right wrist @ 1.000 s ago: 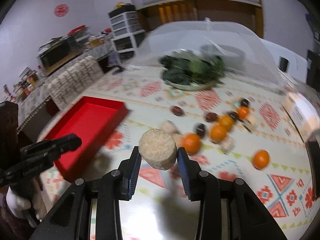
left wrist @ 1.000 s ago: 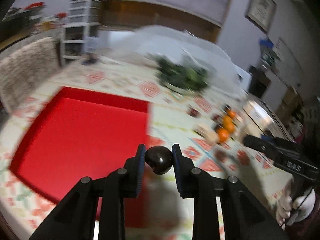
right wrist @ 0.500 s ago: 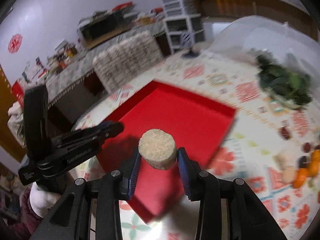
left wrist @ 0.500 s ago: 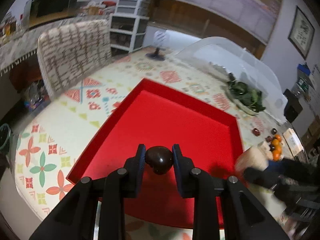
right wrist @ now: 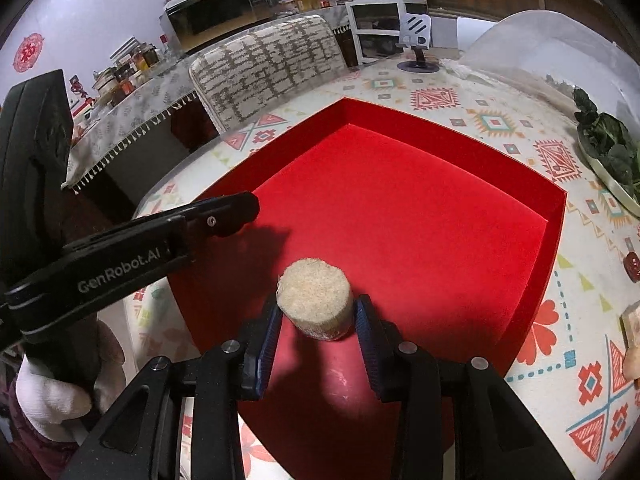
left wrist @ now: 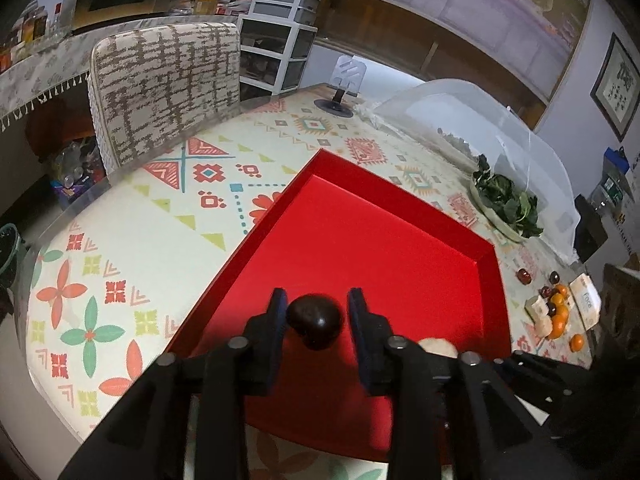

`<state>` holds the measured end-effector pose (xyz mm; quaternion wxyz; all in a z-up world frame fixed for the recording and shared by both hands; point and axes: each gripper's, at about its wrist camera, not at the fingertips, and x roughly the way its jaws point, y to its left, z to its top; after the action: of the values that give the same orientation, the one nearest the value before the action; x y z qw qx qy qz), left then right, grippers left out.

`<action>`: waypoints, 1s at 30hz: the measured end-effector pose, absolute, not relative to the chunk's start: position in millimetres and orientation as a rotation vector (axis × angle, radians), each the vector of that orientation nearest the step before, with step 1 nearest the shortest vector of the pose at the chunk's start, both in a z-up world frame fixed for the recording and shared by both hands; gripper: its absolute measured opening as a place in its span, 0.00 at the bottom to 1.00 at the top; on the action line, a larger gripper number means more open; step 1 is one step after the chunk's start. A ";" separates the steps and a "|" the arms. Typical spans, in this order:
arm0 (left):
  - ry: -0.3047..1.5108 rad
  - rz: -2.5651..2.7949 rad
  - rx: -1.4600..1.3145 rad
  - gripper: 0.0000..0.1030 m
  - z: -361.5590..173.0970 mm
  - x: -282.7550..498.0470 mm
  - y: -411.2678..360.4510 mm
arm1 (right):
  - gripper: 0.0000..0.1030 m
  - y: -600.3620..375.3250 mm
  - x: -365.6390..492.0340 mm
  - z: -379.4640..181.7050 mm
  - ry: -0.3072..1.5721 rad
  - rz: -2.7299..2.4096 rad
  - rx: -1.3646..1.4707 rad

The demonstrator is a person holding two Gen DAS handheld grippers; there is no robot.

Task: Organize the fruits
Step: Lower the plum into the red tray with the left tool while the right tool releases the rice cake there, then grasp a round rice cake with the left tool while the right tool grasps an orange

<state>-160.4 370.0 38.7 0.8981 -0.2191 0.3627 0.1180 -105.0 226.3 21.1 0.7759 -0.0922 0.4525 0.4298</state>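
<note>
A red tray (left wrist: 380, 240) lies on the patterned tablecloth; it also shows in the right wrist view (right wrist: 400, 200). My left gripper (left wrist: 316, 320) holds a dark round fruit (left wrist: 315, 321) over the tray's near part; the right finger stands slightly off it. My right gripper (right wrist: 316, 316) is shut on a pale fibrous cylinder piece (right wrist: 316, 304) above the tray's near part. The left gripper's arm (right wrist: 160, 236) reaches in from the left. The cylinder piece peeks out behind the left gripper (left wrist: 436, 347). Oranges and dark fruits (left wrist: 556, 312) lie at the far right.
A plate of leafy greens (left wrist: 504, 204) sits under a clear dome cover (left wrist: 480, 128) beyond the tray. A patterned chair (left wrist: 164, 84) stands at the table's left edge. A phone stand (left wrist: 344, 80) is at the far edge. A dark red fruit (right wrist: 633, 266) lies right of the tray.
Both grippers have swung left from the fruit pile to above the red tray, carrying their items. The left gripper's jaws look slightly wider around the dark fruit now.
</note>
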 end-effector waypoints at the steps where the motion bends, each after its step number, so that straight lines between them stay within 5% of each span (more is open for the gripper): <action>1: 0.745 0.245 -0.455 0.42 40.7 -161.5 369.2 | 0.44 225.4 -105.3 21.7 0.980 0.935 -0.191; 4: 0.723 0.248 -0.453 0.50 49.5 -166.2 365.6 | 0.54 222.2 -107.5 26.8 0.963 0.940 -0.179; 10: 0.680 0.252 -0.459 0.59 71.5 -178.6 354.6 | 0.56 206.4 -115.2 40.3 0.920 0.943 -0.159; 30: 0.671 0.004 -0.325 0.67 117.4 -163.8 217.3 | 0.65 -39.4 -109.1 55.4 0.846 0.615 0.043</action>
<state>-163.8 217.3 117.4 0.9314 -0.1586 0.3277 0.0019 -109.1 -39.4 55.4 0.8661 0.0204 0.4039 0.2937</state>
